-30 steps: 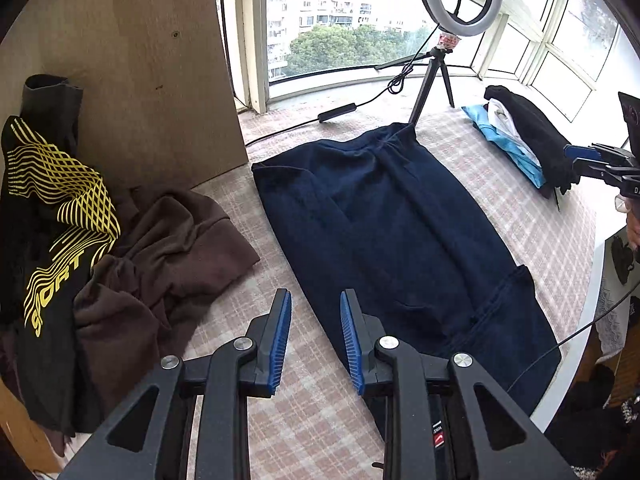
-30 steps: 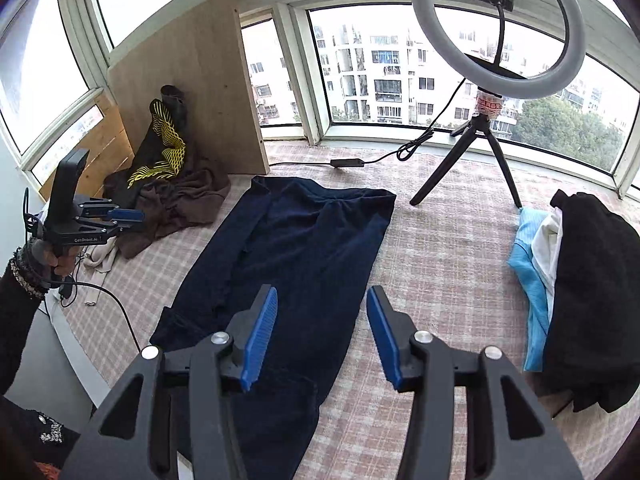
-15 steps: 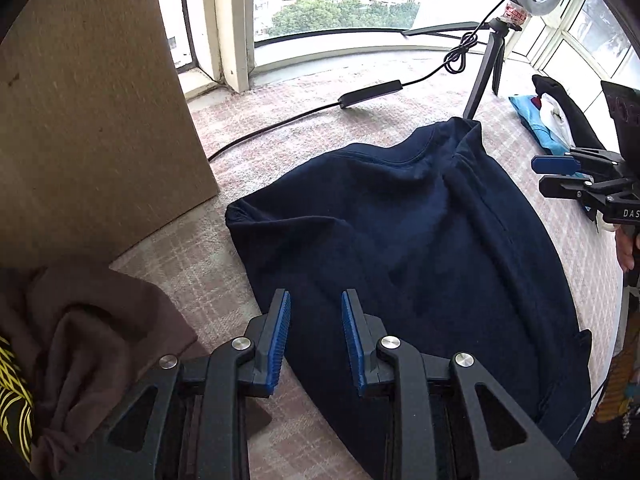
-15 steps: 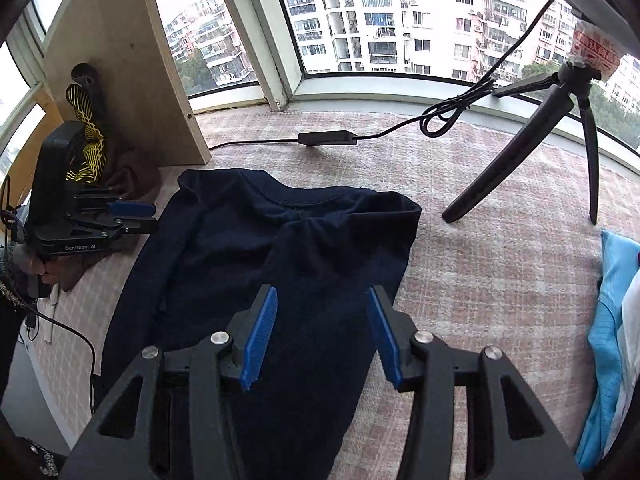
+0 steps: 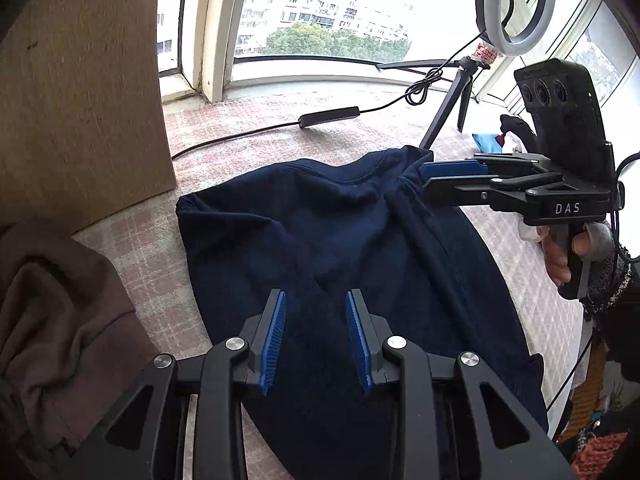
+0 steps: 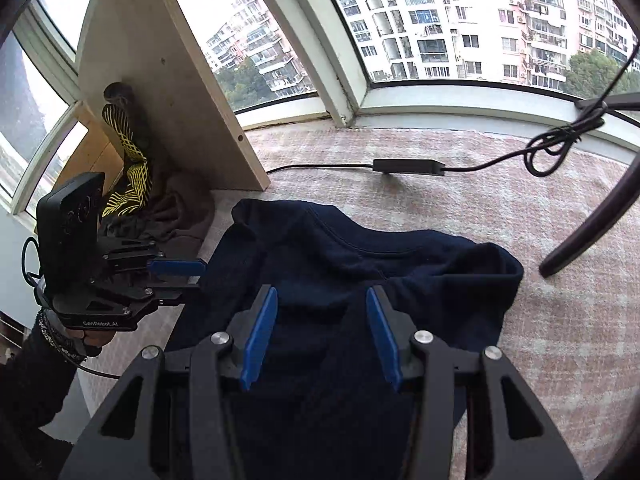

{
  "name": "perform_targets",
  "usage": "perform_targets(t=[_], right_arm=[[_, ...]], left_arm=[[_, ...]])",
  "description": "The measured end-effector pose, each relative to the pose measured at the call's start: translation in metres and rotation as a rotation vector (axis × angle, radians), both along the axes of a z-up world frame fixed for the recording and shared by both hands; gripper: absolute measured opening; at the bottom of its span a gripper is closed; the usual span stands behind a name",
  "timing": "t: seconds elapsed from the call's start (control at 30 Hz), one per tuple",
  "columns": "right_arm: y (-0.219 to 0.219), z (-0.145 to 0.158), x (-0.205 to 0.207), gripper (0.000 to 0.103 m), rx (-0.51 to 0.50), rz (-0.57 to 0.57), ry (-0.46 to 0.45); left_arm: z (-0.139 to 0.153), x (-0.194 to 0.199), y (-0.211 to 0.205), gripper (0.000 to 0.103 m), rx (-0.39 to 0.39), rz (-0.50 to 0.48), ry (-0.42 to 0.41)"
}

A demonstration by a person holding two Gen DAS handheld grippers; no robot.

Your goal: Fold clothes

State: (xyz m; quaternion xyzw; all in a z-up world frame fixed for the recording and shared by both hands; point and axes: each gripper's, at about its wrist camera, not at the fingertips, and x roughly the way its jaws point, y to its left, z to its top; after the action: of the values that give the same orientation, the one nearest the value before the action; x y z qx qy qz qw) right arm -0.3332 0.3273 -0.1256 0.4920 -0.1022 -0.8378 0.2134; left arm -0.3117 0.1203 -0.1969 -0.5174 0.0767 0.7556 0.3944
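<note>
A navy blue garment [image 5: 332,240] lies spread lengthwise on the checked pink cloth, its collar end toward the window; it also shows in the right wrist view [image 6: 360,264]. My left gripper [image 5: 315,340] is open and empty, low over the garment's left side. My right gripper [image 6: 320,336] is open and empty, over the garment's right side just below the collar. In the left wrist view the right gripper [image 5: 440,176] is at the garment's far right shoulder. In the right wrist view the left gripper [image 6: 176,274] is at its left edge.
A brown garment [image 5: 52,320] and a black-and-yellow one [image 6: 128,168] are piled at the left against a wooden board [image 5: 76,80]. A ring light on a tripod [image 5: 516,8], with its cable and inline switch [image 6: 408,166], stands beyond the collar. Folded clothes [image 5: 488,142] lie far right.
Both grippers have moved forward along the garment toward its collar end and dropped lower over it. Both have stayed open.
</note>
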Motion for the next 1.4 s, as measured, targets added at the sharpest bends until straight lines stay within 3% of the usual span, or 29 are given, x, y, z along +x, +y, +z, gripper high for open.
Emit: perform_targets(t=[0.1,0.3,0.37,0.4,0.43,0.5,0.57,0.7,0.8,0.97,1.33,1.37,1.4], right_arm=[[-0.041,-0.012,-0.033,0.046,0.003,0.095,-0.040],[-0.092,-0.036,-0.069,0.046,0.065,0.239,-0.066],[-0.102,-0.042,-0.071,0.030,0.088,0.280,-0.074],[-0.103,-0.044,-0.073,0.008,0.093,0.285,-0.080],[-0.101,-0.047,-0.076,0.007,0.094,0.266,-0.093],[-0.090,-0.046,-0.079,0.009,0.087,0.207,-0.109],[-0.070,-0.031,-0.067,0.013,0.065,0.171,-0.071],[-0.001,0.003,-0.019,0.059,0.065,0.024,0.066],[0.048,0.010,0.008,0.059,0.185,-0.096,0.097],[0.101,-0.014,0.017,0.059,0.229,-0.175,0.024],[0.109,-0.048,-0.014,0.057,0.187,-0.097,-0.005],[0.110,-0.050,-0.016,0.055,0.180,-0.092,0.002],[0.110,-0.050,-0.017,0.046,0.175,-0.090,0.011]], left_arm=[[-0.008,0.019,0.011,0.038,-0.024,0.005,0.027],[-0.023,0.031,0.017,0.038,-0.030,0.007,0.070],[-0.026,0.030,0.015,0.039,-0.011,0.002,0.067],[-0.027,0.029,0.014,0.039,-0.002,-0.001,0.065],[-0.026,0.028,0.013,0.039,-0.001,-0.007,0.060],[-0.021,0.023,0.010,0.039,0.003,-0.021,0.048],[-0.011,0.010,-0.001,0.040,-0.008,0.010,0.089],[-0.004,-0.040,-0.025,0.042,-0.059,0.122,0.118],[-0.016,-0.067,-0.019,0.042,-0.134,0.111,0.125],[-0.027,-0.086,0.006,0.042,-0.177,0.057,0.142],[-0.026,-0.104,0.026,0.043,-0.176,0.012,0.132],[-0.026,-0.104,0.029,0.042,-0.178,0.004,0.137],[-0.025,-0.101,0.033,0.040,-0.177,-0.008,0.142]])
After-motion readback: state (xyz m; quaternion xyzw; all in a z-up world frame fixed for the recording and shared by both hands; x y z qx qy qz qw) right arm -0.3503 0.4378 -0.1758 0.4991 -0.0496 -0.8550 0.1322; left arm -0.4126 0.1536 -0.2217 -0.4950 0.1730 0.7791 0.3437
